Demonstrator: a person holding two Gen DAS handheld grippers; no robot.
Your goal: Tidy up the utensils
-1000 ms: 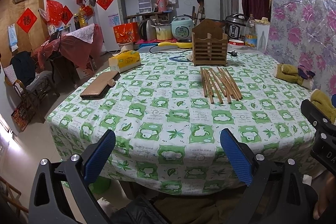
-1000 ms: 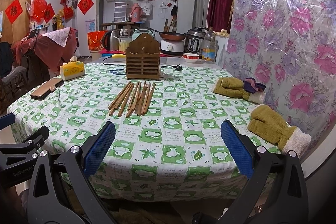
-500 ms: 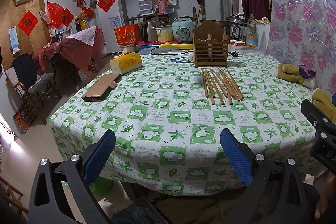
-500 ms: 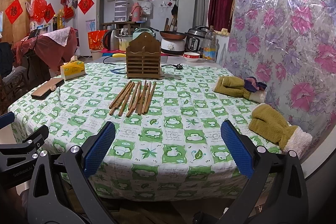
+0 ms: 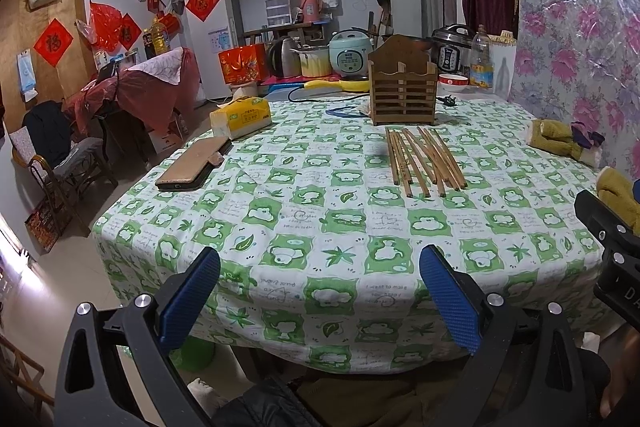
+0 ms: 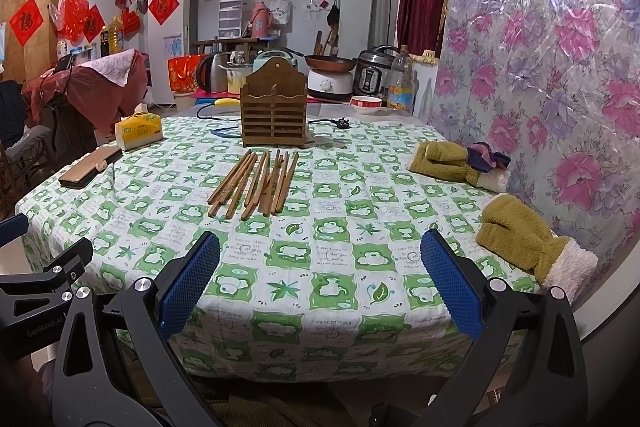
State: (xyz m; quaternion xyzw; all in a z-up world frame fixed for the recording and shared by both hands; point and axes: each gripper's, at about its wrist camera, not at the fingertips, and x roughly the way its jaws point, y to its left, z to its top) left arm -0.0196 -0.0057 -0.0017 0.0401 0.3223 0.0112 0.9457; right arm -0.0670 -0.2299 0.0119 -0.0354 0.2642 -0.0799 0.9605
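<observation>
Several wooden chopsticks [image 5: 424, 159] [image 6: 258, 183] lie loose side by side on the green-and-white tablecloth, in front of a brown slatted wooden holder [image 5: 402, 93] [image 6: 274, 111] that stands upright farther back. My left gripper [image 5: 320, 291] hangs open at the table's near edge, well short and to the left of the chopsticks. Equally open, my right gripper [image 6: 320, 287] hovers over the near edge, a little right of them. Neither holds anything.
On the left lie a brown phone case [image 5: 194, 167] [image 6: 90, 167] and a yellow tissue pack [image 5: 241, 117] [image 6: 139, 131]. Olive mittens [image 6: 524, 239] [image 6: 456, 163] sit at the right edge by the flowered wall. A cable [image 6: 332, 123] runs behind the holder.
Both grippers have risen and edged slightly toward the table; the chopsticks sit a bit lower in both views. Nothing on the table has moved.
</observation>
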